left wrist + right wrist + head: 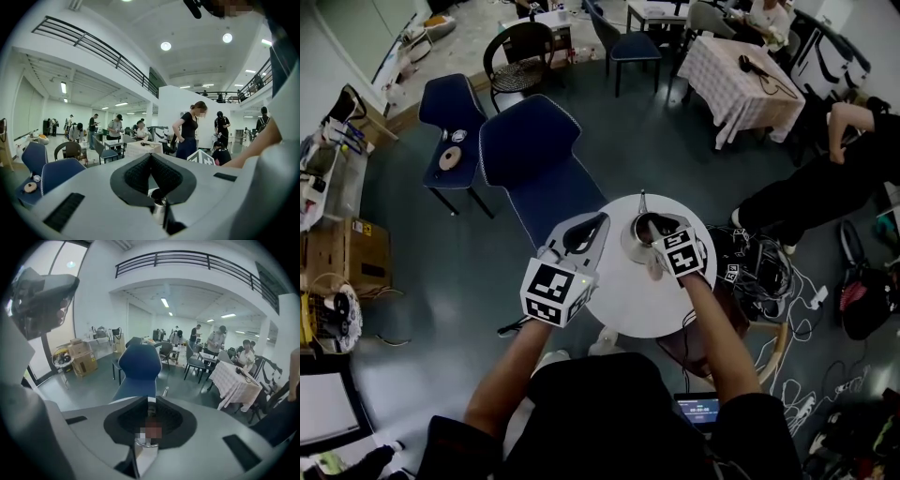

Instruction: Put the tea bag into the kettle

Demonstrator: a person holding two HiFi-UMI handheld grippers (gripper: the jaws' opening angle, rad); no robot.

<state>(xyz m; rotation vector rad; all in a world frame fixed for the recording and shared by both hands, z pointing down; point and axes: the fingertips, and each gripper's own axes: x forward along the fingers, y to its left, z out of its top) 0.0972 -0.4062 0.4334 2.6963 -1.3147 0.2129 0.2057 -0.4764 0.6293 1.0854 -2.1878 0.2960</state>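
Observation:
A metal kettle (634,246) with a thin spout (642,199) stands on the small round white table (623,302). My right gripper (645,221) hovers right over the kettle. In the right gripper view its tips (150,402) stand a narrow slit apart, with the spout (165,391) just beyond them. A small reddish-brown thing (153,423) shows low between the jaws, half under a mosaic patch. I cannot tell what it is or whether the pads press it. My left gripper (600,220) is beside the kettle on its left, tips together (150,157) with nothing in them.
A big blue chair (539,159) stands just behind the table and a smaller one (450,108) further left. Cables (773,277) lie on the floor at right, near a person in black (825,187). A cardboard box (347,253) sits at far left.

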